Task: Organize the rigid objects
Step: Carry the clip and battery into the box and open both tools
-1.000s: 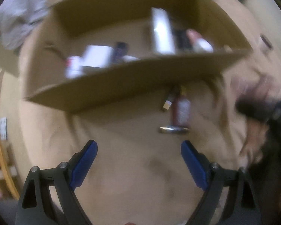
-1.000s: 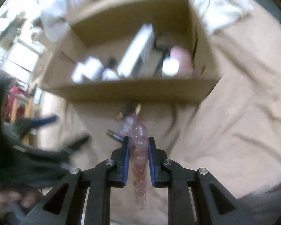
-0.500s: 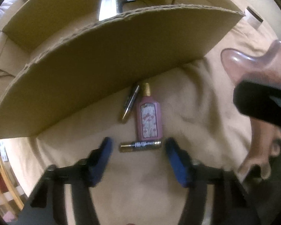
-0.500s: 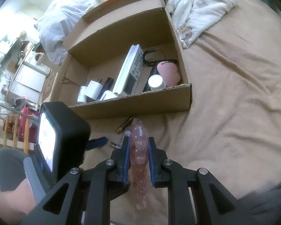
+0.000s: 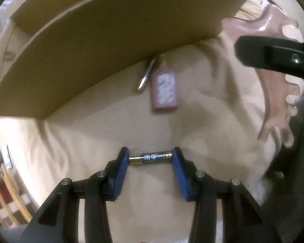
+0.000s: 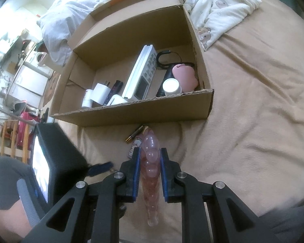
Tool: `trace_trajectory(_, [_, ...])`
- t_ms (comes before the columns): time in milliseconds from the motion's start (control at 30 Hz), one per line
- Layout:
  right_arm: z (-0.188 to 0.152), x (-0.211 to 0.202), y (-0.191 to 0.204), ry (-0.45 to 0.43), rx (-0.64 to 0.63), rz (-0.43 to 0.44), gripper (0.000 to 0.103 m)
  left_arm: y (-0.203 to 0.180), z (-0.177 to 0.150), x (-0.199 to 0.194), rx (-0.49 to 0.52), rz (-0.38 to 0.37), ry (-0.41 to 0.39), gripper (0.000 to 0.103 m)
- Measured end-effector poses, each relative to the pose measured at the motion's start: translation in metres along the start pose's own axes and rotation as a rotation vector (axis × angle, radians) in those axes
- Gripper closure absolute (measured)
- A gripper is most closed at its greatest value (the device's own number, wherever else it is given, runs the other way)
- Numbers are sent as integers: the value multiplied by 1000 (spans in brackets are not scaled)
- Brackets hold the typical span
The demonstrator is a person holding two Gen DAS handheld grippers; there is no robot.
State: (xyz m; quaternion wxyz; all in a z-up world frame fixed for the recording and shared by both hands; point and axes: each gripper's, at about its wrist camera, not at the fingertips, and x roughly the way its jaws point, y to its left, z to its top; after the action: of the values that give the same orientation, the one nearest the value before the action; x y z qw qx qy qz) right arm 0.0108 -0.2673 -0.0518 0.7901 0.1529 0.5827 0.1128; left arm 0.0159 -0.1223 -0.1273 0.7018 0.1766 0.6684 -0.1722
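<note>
Left wrist: the left gripper (image 5: 151,158), jaws closing, grips a battery (image 5: 151,158) end to end on the tan blanket (image 5: 91,141) before the cardboard box (image 5: 111,40).
Right wrist: the right gripper (image 6: 150,162) is clenched on a pink beaded wand (image 6: 151,174); the box holds a white remote (image 6: 139,75), a pink case (image 6: 185,80) and chargers (bedroom clutter behind).

Matt corrugated cardboard box (image 6: 131,114), raw fluted edge along the near wall. Soft, slightly fuzzy tan blanket (image 6: 253,121), creased. Glossy metal-cased battery (image 5: 151,158) with printed wrap. Translucent, shiny pink comb (image 6: 151,174). Smooth blue pads (image 5: 121,172) on matt black plastic. Glossy white plastic remote (image 6: 140,75).
</note>
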Motion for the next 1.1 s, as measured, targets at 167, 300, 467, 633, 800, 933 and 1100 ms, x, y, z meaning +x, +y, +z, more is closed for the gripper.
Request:
trace_trajectory(167, [-1,-1,5,0,-24,-6,85,20,-9,-13,-90,20,-12,63])
trace_trajectory(300, [-1,-4,10,-21,-44,3,85,34,-10,-29,-148,38,-54,63])
trace_trajectory(467, [-2,-9,14,-45,-65,15,85,52,-1,-56,-199,60,-130,63])
trace_trajectory(633, [3,-26,20,-104,-80,83,85,70,-4,-88,-253,70,-219,63])
trace_trajectory(800, [23,-46,23,-171,-73,141,85,91,19,-123,-295,91,-303,63])
trace_trajectory(933, [48,-51,26,-193,-70,153,85,102,31,-134,-311,112,-336,63])
trace_trajectory(1100, [75,-48,28,-233,-62,150,85,114,57,-120,-323,133,-335,63])
